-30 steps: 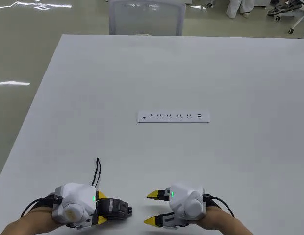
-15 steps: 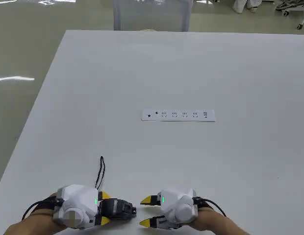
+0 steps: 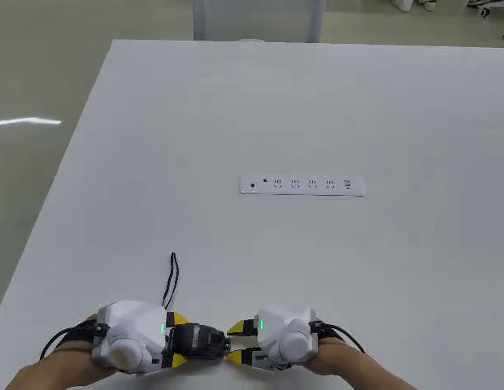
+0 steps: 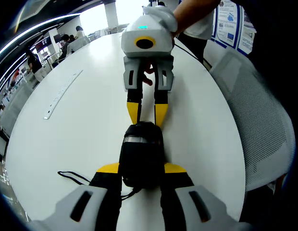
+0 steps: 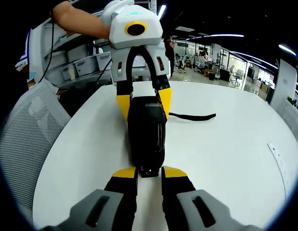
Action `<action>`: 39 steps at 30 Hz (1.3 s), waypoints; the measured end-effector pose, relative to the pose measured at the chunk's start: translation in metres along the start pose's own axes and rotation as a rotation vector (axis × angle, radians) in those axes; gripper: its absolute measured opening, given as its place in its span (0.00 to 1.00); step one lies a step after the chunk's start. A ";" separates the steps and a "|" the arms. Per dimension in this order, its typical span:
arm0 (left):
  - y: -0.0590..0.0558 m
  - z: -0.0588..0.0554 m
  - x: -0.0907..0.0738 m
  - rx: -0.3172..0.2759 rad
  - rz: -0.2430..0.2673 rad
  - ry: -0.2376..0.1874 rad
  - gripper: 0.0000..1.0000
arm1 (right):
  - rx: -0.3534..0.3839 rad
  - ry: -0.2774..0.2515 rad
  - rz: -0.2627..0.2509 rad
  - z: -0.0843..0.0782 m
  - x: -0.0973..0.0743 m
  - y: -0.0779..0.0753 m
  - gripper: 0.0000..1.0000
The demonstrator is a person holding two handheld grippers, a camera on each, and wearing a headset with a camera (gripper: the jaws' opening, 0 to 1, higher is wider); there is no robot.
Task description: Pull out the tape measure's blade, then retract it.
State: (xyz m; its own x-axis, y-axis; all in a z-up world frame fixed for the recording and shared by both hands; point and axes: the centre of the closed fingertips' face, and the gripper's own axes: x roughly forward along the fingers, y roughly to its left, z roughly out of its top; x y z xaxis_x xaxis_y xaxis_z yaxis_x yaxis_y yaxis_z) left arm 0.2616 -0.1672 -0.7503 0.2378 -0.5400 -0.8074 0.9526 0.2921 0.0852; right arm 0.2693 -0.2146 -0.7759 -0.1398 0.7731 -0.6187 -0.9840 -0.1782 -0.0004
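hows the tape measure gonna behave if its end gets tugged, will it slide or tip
The tape measure looks compact and rigid, so it probably will not flex. Its case lies low on the table, clamped in the left gripper, so it likely won't slide or tip. Its thin black strap trails limp and is probably floppy.

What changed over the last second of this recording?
The right gripper moved left to the tape measure, its jaws narrowing around the case's free end; whether they grip is unclear. The left gripper stayed shut on the tape measure; its strap and the power strip stayed put.
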 end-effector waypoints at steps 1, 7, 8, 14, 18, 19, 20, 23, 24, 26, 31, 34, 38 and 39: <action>0.000 0.000 0.000 0.000 0.000 -0.001 0.26 | -0.004 0.004 0.002 -0.001 0.001 0.000 0.18; 0.000 0.000 -0.001 0.002 0.000 -0.014 0.26 | -0.017 0.016 0.007 -0.005 0.004 0.001 0.15; 0.000 0.000 -0.001 0.002 0.000 -0.015 0.26 | -0.020 0.019 0.007 -0.005 0.005 0.001 0.15; 0.000 0.000 0.000 -0.001 -0.001 -0.023 0.26 | -0.025 0.021 0.010 -0.006 0.008 0.002 0.15; 0.000 0.000 0.000 -0.004 -0.001 -0.028 0.26 | -0.018 0.011 0.008 -0.007 0.008 0.001 0.14; 0.000 0.000 0.000 -0.006 -0.001 -0.030 0.26 | -0.015 0.006 0.008 -0.007 0.007 0.001 0.13; 0.000 0.000 0.000 -0.006 0.000 -0.031 0.26 | -0.018 0.003 0.006 -0.007 0.007 0.001 0.13; 0.000 0.000 0.000 -0.007 0.000 -0.032 0.26 | -0.014 0.004 0.005 -0.007 0.007 0.001 0.12; 0.000 0.000 0.000 -0.007 0.000 -0.032 0.26 | -0.020 0.009 0.005 -0.006 0.007 0.001 0.11; 0.000 0.000 0.000 -0.006 -0.001 -0.031 0.26 | -0.021 0.013 0.011 -0.007 0.008 0.001 0.11; 0.000 0.000 0.000 -0.011 -0.001 -0.029 0.26 | -0.028 0.015 0.013 -0.007 0.007 0.001 0.11; 0.000 0.000 0.000 -0.015 -0.001 -0.030 0.26 | -0.028 0.017 0.014 -0.007 0.006 0.001 0.11; 0.000 0.000 0.000 -0.016 -0.001 -0.029 0.26 | -0.025 0.020 0.014 -0.008 0.007 0.001 0.11; 0.000 0.000 0.000 -0.017 -0.001 -0.029 0.26 | -0.024 0.021 0.014 -0.008 0.007 0.001 0.11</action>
State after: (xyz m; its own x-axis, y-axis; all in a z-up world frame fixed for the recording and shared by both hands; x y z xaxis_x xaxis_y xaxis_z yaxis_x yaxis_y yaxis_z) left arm 0.2613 -0.1670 -0.7506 0.2428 -0.5630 -0.7900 0.9495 0.3050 0.0745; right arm 0.2680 -0.2144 -0.7861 -0.1507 0.7578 -0.6348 -0.9790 -0.2038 -0.0108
